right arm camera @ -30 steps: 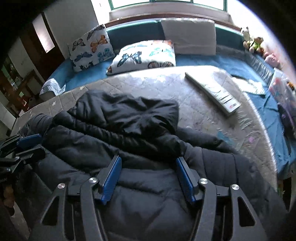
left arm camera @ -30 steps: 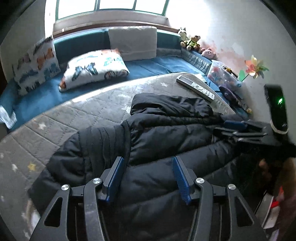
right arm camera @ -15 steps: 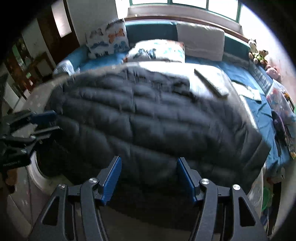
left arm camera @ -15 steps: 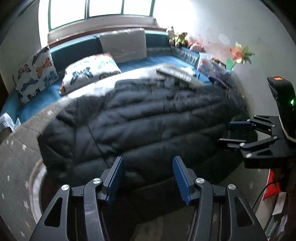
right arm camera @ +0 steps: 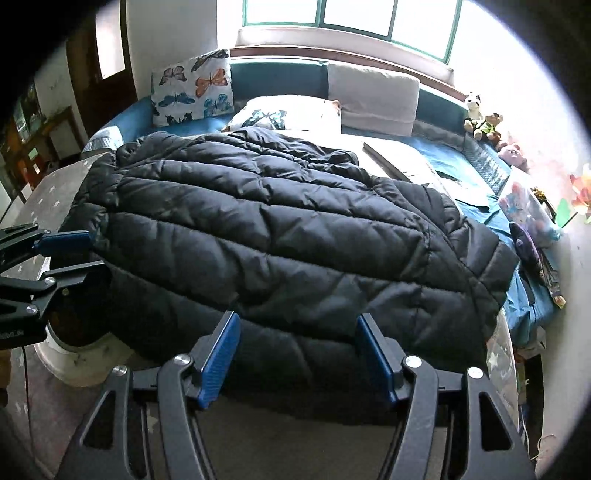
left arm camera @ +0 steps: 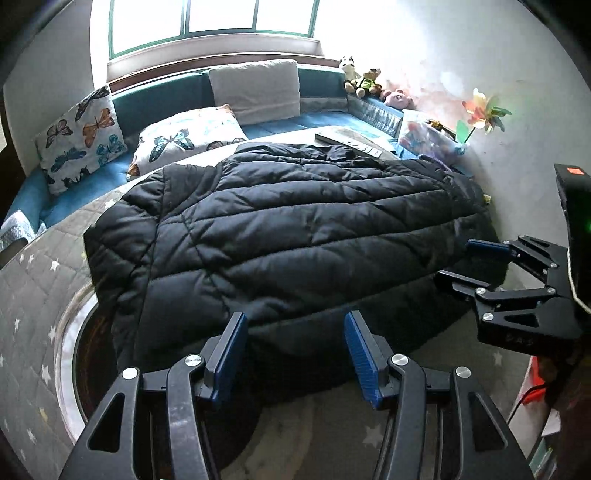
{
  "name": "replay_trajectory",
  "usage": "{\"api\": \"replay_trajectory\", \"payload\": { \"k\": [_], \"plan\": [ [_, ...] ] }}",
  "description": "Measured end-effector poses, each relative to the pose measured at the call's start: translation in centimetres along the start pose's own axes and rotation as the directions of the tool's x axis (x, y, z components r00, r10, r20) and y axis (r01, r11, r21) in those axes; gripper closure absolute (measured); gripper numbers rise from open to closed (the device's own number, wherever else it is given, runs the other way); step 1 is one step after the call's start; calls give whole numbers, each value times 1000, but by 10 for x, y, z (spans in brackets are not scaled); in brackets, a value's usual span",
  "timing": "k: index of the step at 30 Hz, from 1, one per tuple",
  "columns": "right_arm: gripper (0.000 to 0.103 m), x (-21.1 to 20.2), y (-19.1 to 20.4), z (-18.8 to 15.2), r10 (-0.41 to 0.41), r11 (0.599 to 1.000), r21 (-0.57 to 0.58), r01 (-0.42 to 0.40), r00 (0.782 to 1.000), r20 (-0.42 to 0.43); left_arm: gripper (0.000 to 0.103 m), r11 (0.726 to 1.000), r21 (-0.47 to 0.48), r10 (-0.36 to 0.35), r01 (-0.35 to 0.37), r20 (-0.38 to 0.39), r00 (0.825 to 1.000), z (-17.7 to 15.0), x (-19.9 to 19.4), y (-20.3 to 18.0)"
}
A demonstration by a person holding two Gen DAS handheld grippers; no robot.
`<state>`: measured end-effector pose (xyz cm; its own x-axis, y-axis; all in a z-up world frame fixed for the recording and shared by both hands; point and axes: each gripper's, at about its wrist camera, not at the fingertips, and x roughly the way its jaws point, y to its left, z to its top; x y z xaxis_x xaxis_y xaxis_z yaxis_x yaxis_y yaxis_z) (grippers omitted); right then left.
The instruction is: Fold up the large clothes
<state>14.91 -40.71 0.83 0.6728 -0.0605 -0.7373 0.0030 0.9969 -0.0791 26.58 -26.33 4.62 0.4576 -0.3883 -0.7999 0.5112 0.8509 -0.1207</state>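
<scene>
Directly ahead of both tools, the black puffer jacket [left arm camera: 288, 236] is spread, long axis crosswise. Left tool [left arm camera: 291, 354] and right tool [right arm camera: 299, 354] are seen open, empty, the right's jaws just widened, equally near its hem.

Far ahead of the claw, a teal sofa [left arm camera: 325, 120] runs under a bright window [left arm camera: 214, 18], carrying two butterfly-print cushions [left arm camera: 83, 138] to the left and a plain grey cushion [left arm camera: 255, 90] straight ahead. To the claw's far right, small plush toys [left arm camera: 364, 83] sit in the sofa corner, with a colourful pinwheel [left arm camera: 484, 114] by the white wall and a clear bag of toys [left arm camera: 428, 138] below it. A grey star-patterned quilted cover [left arm camera: 26, 295] spreads to the claw's left, and a flat book [right arm camera: 399, 158] lies ahead to the right.
</scene>
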Motion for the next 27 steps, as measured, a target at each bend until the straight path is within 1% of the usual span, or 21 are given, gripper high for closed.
{"api": "replay_trajectory", "payload": {
  "k": [2, 4, 6, 8, 10, 12, 14, 20, 23, 27],
  "plan": [
    [32, -5, 2, -2, -7, 1000, 2, 7, 1000, 15, 44, 1000, 5, 3, -3, 14, 1000, -7, -11, -3],
    [32, -8, 3, -4, -5, 1000, 10, 5, 1000, 26, 44, 1000, 10, 26, -26, 32, 999, -13, -22, -6],
    [32, -14, 4, -8, 0, 1000, 19, 0, 999, 38, 35, 999, 6, 44, -44, 53, 998, -18, -34, -8],
    [32, -19, 6, -11, 0, 1000, 19, -1, 999, 49, 31, 998, -1, 59, -59, 74, 996, -24, -45, -10],
    [32, -23, 8, -14, 0, 1000, 20, -1, 998, 61, 31, 998, -3, 63, -63, 85, 994, -28, -53, -11],
    [32, -27, 11, -17, -2, 1000, 22, 0, 997, 71, 25, 998, -1, 69, -69, 98, 993, -32, -61, -14],
    [32, -30, 11, -19, -3, 1000, 23, 1, 997, 81, 22, 997, 1, 75, -75, 110, 991, -35, -66, -16],
    [27, -36, 18, -26, -6, 1000, 28, 3, 995, 96, 21, 996, 19, 89, -91, 111, 990, -44, -76, -23],
    [25, -35, 20, -28, -9, 1000, 27, 6, 995, 96, 21, 996, 8, 90, -91, 103, 991, -45, -75, -19],
    [25, -24, 3, -28, -25, 996, 87, 18, 997, 78, 21, 995, -17, 97, -95, 93, 991, -46, -71, -6]
  ]
}}
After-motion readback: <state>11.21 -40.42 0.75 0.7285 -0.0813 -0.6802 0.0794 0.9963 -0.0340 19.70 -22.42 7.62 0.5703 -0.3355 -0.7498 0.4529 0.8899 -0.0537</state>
